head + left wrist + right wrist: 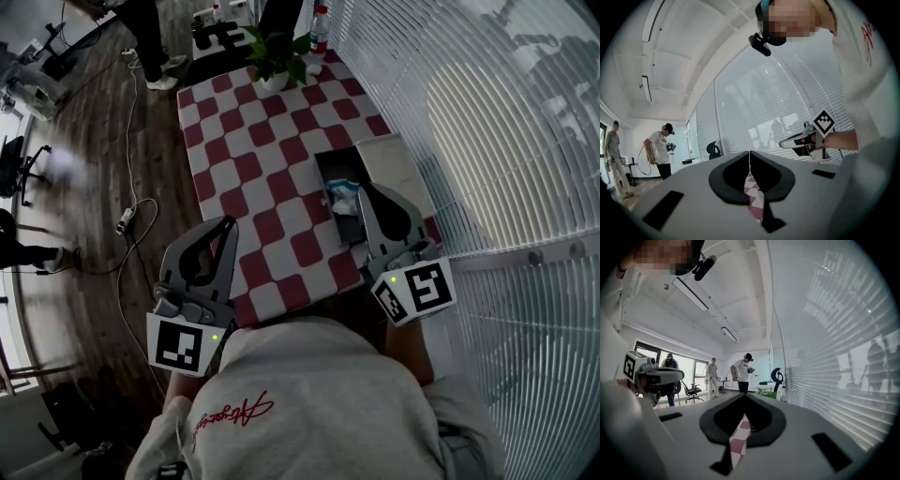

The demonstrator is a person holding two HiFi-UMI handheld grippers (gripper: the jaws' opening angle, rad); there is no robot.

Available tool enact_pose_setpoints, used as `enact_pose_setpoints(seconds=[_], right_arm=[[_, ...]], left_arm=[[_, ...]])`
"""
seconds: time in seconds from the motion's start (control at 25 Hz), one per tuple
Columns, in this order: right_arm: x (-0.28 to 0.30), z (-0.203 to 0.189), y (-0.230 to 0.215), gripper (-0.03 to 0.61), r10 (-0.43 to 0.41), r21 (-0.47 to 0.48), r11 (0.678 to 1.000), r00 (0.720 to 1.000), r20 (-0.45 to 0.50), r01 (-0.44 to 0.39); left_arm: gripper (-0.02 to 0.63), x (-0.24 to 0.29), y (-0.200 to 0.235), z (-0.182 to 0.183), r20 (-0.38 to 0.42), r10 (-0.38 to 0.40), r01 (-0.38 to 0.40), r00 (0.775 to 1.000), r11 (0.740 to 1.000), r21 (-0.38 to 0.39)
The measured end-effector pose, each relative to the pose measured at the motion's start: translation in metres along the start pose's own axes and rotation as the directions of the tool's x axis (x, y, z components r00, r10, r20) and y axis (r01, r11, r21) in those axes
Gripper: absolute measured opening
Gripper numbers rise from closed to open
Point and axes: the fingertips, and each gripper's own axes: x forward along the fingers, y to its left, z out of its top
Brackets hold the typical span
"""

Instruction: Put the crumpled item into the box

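At the right edge of the surface (253, 150), which is covered with a red and white checked cloth, an open box (335, 167) is seen in the head view, with its pale lid (398, 169) folded out to the right. The crumpled item (342, 198), white with some blue, is lying inside the box, at the end nearer the bottom of the frame. The right tool (364, 190) is held at the lower right of that view, and its tip is seen over the near end of the box, just beside the crumpled item; whether the two are touching cannot be told. In the right gripper view the right tool (743, 394) is shown with its two jaws pressed together at the tip, and nothing is held between them; only a strip of checked cloth is seen through the gap lower down. The left tool (228, 225) is held at the lower left of the head view, over the near left edge of the surface and well apart from the box. In the left gripper view the left tool (749, 152) is also shown with its jaws closed together and nothing is gripped. A green plant (275, 52) in a white pot is placed at the far end of the surface, at the top of the frame.
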Motion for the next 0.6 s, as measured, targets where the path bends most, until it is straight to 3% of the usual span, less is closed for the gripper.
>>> enact_pose_setpoints(seconds=[0.6], right_arm=[[-0.004,0.019,0.010,0.012,0.044,-0.035,0.999,0.997,0.067,-0.042]], left_arm=[[0.018,0.000,0.001,-0.002,-0.002,0.010,-0.010,1.000,1.000,-0.001]])
